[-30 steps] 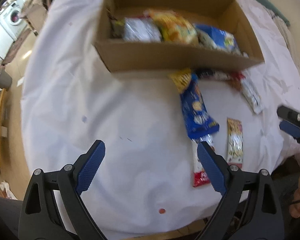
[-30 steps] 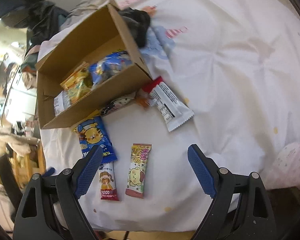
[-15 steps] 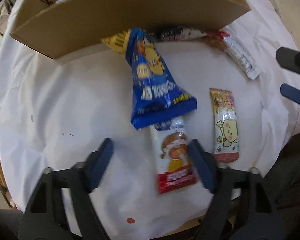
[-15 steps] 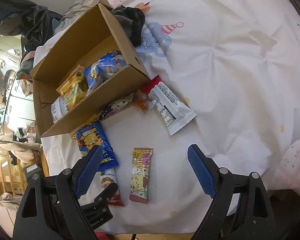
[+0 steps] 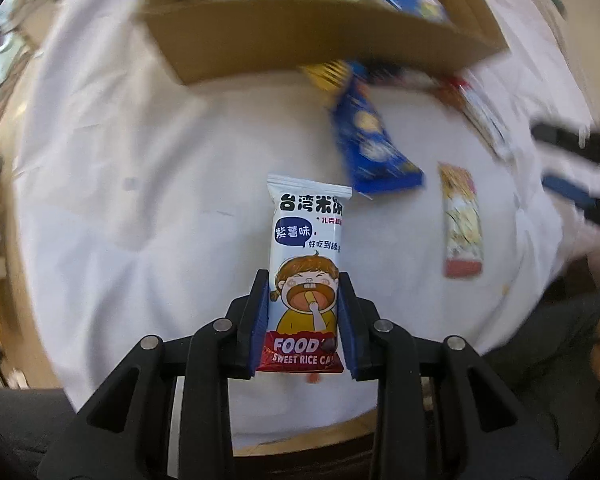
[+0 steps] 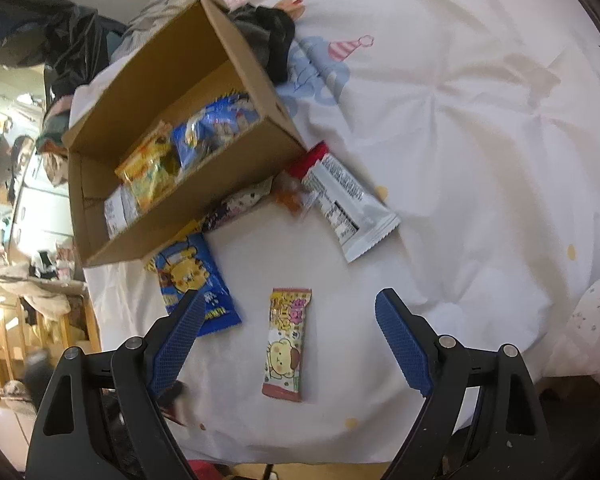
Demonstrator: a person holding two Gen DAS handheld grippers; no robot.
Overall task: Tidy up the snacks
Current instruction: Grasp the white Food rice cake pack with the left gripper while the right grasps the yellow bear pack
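My left gripper (image 5: 303,316) is shut on a white and red sweet rice cake packet (image 5: 308,248) and holds it above the white cloth. A cardboard box (image 5: 300,40) with several snacks stands beyond it. A blue snack bag (image 5: 370,148) and a yellow-pink bar (image 5: 460,220) lie on the cloth. My right gripper (image 6: 290,340) is open and empty, above the yellow-pink bar (image 6: 286,344). In the right wrist view the box (image 6: 204,184) is at upper left, the blue bag (image 6: 196,284) in front of it, and a white wrapper (image 6: 344,204) to its right.
A small orange packet (image 6: 290,200) and a dark patterned packet (image 6: 236,204) lie against the box front. Dark clothing (image 6: 268,36) lies behind the box. The table edge runs along the bottom of both views. The right gripper shows at the right edge of the left wrist view (image 5: 572,168).
My left gripper has closed on the rice cake packet and lifted it off the cloth. The right gripper has stayed open, shifting slightly.
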